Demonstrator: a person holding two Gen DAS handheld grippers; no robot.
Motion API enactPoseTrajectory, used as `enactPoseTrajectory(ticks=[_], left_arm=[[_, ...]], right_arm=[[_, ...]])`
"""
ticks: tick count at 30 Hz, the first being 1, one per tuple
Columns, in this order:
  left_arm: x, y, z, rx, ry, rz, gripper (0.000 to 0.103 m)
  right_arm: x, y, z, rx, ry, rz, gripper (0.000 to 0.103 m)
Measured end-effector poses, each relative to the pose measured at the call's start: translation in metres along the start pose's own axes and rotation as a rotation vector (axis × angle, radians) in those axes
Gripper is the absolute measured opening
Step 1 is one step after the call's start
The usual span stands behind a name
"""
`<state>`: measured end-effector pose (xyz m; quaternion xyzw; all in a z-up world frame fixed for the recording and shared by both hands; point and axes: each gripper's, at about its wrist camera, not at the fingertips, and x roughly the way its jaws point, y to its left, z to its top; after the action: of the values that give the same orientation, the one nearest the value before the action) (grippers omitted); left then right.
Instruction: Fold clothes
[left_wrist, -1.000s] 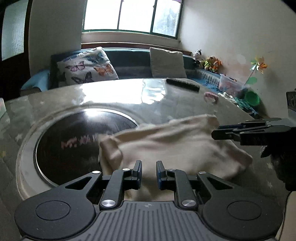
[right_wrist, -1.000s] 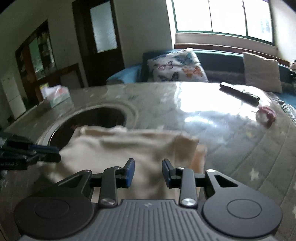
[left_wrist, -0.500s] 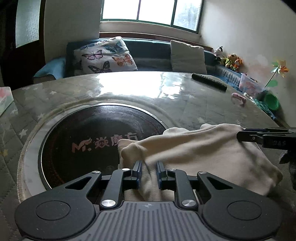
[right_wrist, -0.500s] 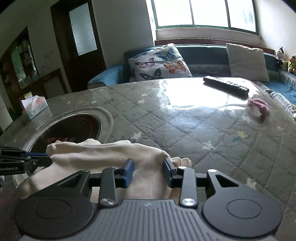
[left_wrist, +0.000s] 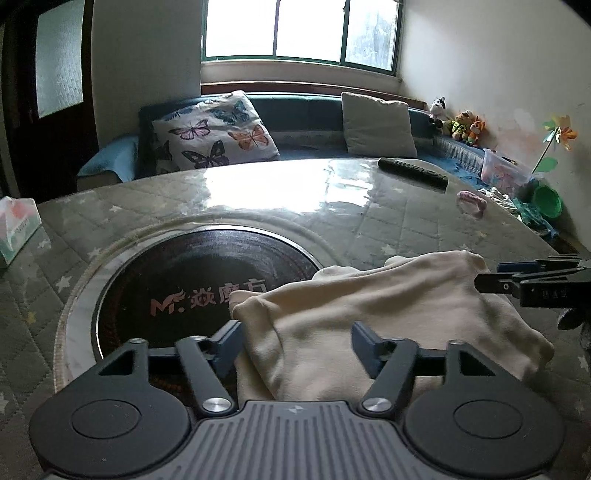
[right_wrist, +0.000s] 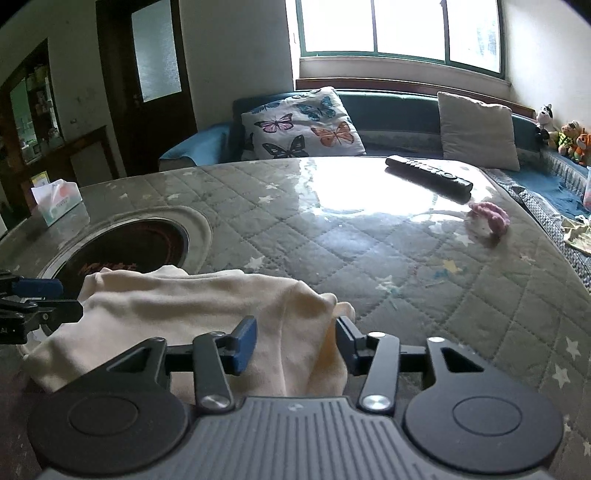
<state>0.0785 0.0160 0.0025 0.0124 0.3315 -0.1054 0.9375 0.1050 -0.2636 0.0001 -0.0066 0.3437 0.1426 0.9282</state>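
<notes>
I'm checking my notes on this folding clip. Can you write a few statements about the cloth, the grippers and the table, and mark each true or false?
1. The cream garment lies bunched on the table, partly over the dark round inset. True.
2. The left gripper is clamped tight on the garment. False: its jaws have just been opening and stand wide, with the cloth lying loose between them.
3. The right gripper is open, with a fold of the garment between its fingers. True; its jaws have just been opening too.
4. The remote control lies on top of the garment. False: it lies at the far side of the table, apart from it.
5. A tissue box stands on the table. True.
</notes>
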Motion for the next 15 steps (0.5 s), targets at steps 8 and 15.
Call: enactPoseTrajectory(ticks=[8, 15], left_arm=[[-0.012, -0.004, -0.001, 0.019, -0.045, 0.006, 0.103], [-0.014, 0.008, 0.000, -0.015, -0.051, 0.029, 0.103]], right_arm=[[-0.013, 0.006, -0.009, -0.021, -0.013, 0.015, 0.062], [-0.018, 0.032, -0.019, -0.096, -0.009, 0.072, 0.074]])
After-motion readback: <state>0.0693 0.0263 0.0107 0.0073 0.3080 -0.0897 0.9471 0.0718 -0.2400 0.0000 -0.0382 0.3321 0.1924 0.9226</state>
